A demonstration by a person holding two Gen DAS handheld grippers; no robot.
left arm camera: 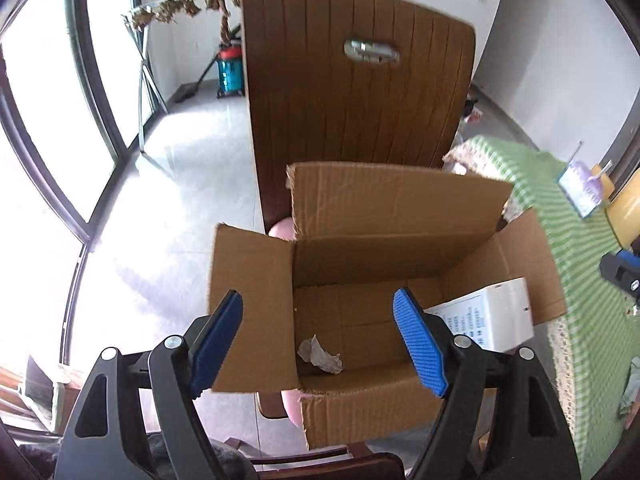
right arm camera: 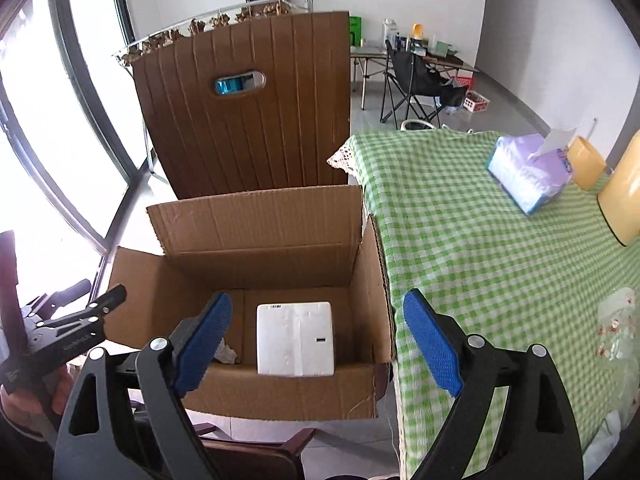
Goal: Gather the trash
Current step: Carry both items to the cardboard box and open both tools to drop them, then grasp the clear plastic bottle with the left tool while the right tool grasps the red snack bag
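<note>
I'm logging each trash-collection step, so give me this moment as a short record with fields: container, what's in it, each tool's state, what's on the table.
container: open cardboard box, flaps up, beside the table
contents: white box; crumpled paper
left tool: open, empty, above the box
right tool: open, empty, above the box
table: green checked cloth with a purple tissue pack
behind box: brown chair back
</note>
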